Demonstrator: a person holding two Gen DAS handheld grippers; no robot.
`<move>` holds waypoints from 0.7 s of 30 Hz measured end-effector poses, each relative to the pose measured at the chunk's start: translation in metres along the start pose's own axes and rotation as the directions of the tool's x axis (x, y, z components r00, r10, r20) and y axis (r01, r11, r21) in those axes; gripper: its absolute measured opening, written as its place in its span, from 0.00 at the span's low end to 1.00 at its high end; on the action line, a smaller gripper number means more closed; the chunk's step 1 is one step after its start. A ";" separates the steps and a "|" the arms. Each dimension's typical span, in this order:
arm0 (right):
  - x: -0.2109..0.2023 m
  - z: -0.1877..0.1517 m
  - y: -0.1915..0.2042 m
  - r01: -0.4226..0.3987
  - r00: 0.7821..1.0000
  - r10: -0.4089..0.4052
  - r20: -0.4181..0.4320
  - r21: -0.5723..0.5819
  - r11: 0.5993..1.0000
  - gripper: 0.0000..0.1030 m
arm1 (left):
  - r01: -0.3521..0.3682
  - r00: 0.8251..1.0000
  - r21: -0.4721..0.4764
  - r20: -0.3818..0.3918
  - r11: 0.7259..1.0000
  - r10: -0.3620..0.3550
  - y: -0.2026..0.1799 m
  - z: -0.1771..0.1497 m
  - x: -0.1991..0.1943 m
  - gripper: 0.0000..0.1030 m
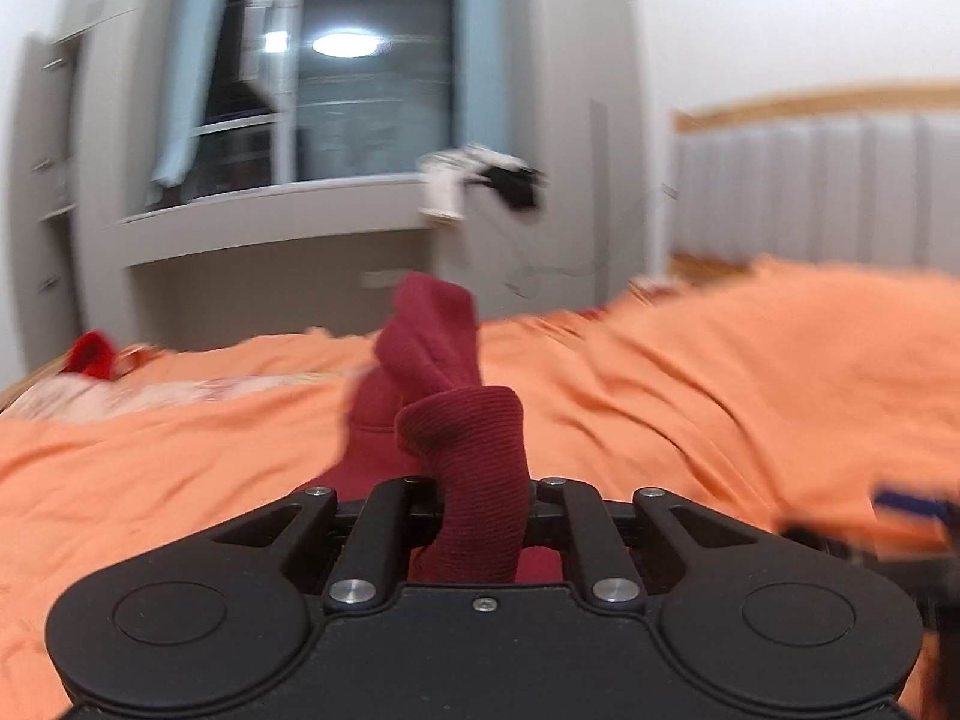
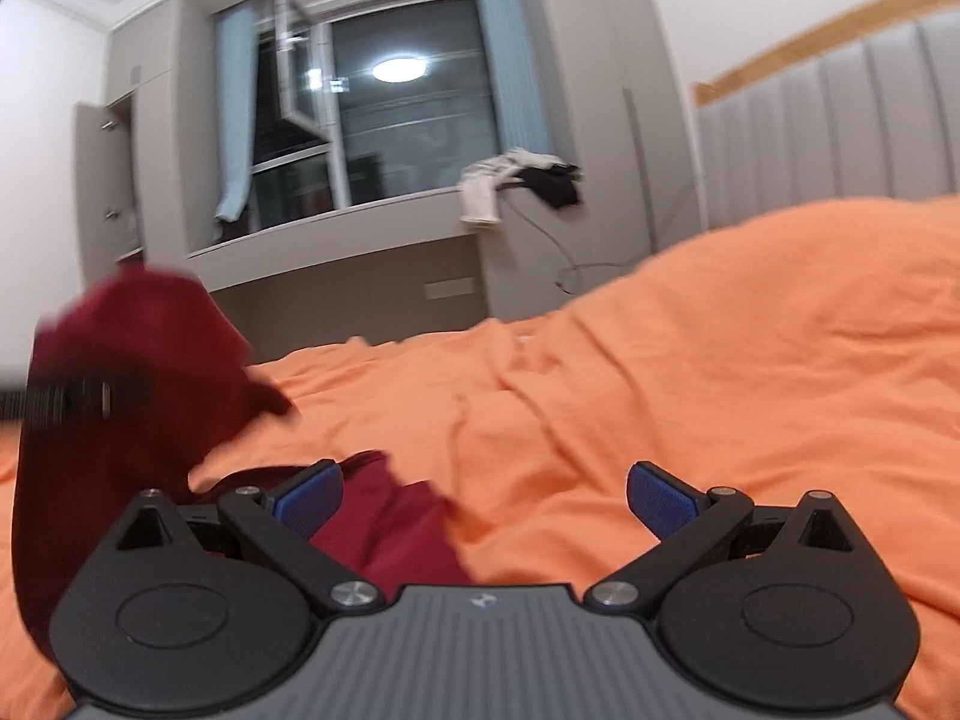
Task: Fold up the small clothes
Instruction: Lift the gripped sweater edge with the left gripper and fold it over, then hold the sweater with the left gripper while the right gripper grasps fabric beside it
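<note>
Pinching a ribbed fold of the maroon garment (image 1: 474,468), my left gripper (image 1: 486,498) has its jaws clamped tight on the cloth, which bunches up just ahead of them and trails down onto the bed. My right gripper (image 2: 483,501) has its blue pads (image 2: 660,501) wide apart and holds nothing; part of the same garment lies under its left pad and more of it hangs lifted at the left of that view.

I judge the step to be raising one edge to lay it over the rest. To do that well I would bring the right jaws onto a matching edge before pulling, keep both grips level so the fold line runs straight, and carry the cloth low so it does not drag the cover with it.

The orange bed cover (image 2: 690,390) is soft and rumpled, poor for a crisp crease. Beyond it stand a window (image 2: 384,120), a sill with clothes (image 2: 519,180) draped on it, and a padded grey headboard (image 1: 828,192) at the right.
</note>
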State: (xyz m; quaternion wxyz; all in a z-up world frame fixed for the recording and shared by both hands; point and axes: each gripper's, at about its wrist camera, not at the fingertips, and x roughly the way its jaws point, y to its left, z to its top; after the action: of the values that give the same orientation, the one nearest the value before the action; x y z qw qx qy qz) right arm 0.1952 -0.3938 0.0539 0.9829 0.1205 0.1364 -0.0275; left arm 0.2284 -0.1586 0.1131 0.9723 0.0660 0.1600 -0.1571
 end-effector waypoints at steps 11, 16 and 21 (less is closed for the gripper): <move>0.036 -0.005 -0.067 -0.037 0.976 0.108 -0.190 0.344 0.938 1.00 | 0.123 0.981 0.273 -0.178 0.954 -0.076 -0.056 -0.078 0.003 0.41; 0.045 -0.009 -0.055 -0.125 0.947 0.230 -0.223 0.403 0.906 1.00 | 0.106 0.988 0.289 -0.140 0.951 -0.068 -0.058 -0.074 -0.005 0.71; 0.061 -0.016 -0.049 -0.138 0.897 0.347 -0.274 0.572 0.808 1.00 | 0.133 0.989 0.298 -0.108 0.945 -0.105 -0.056 -0.068 -0.018 0.74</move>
State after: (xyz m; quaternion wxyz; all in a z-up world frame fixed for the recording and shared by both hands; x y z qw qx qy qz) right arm 0.2453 -0.4386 0.0107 0.8610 0.4114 0.2866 0.0860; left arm 0.1747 -0.1938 0.0505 0.9310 0.2123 0.1815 -0.2349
